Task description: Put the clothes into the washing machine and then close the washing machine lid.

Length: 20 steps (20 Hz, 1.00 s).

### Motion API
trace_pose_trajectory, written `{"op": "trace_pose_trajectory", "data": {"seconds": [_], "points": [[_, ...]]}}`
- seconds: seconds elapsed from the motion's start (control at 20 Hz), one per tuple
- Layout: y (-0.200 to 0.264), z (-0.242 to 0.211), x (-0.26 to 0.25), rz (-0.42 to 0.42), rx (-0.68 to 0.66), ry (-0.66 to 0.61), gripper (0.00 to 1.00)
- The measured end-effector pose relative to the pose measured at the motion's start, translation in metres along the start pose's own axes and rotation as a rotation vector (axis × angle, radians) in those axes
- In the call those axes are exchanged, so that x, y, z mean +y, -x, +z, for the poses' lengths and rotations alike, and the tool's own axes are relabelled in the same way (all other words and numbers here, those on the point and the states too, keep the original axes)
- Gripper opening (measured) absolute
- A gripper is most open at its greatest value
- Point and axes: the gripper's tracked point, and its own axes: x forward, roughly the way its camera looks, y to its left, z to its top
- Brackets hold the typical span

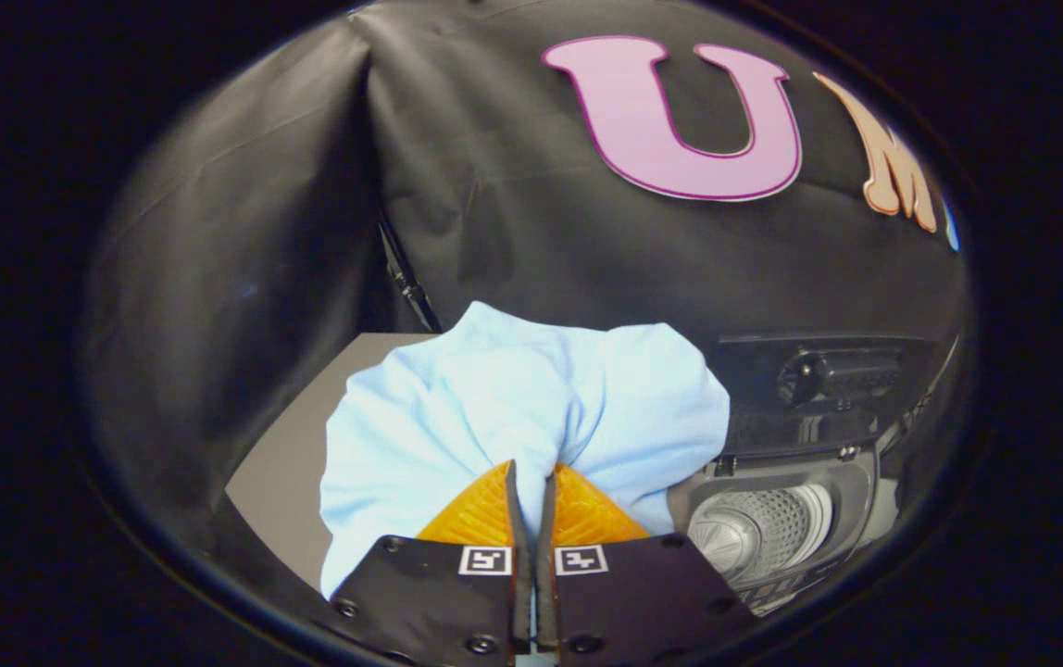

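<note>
The gripper is closest, at 6 o'clock. Its two fingers are squeezed almost together, and they pinch a fold of the light blue cloth between them. The cloth puffs up just past the fingertips and hangs down on the 9 o'clock side.

A little farther, at 4 o'clock from the fingers, is the small washing machine. Its lid stands up, open, and the shiny drum inside looks empty.

What could go wrong? The pinch holds only a small fold, so the cloth might slip out on the way. The loose hanging part could also catch on the machine's rim and stay outside, and then the lid could not shut well.

Under the cloth is a flat gray table. Behind everything hangs the booth's black cloth wall.
</note>
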Motion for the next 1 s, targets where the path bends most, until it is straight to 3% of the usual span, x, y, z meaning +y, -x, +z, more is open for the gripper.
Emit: {"op": "trace_pose_trajectory", "data": {"seconds": [0.2, 0.4, 0.8, 1.0], "points": [[0.014, 0.010, -0.063, -0.018, -0.085, 0.036, 0.03], [0.020, -0.004, -0.129, -0.033, -0.114, -0.025, 0.03], [0.011, -0.052, -0.273, -0.236, -0.049, -0.122, 0.03], [-0.003, -0.089, -0.330, -0.355, 0.005, -0.049, 0.03]]}}
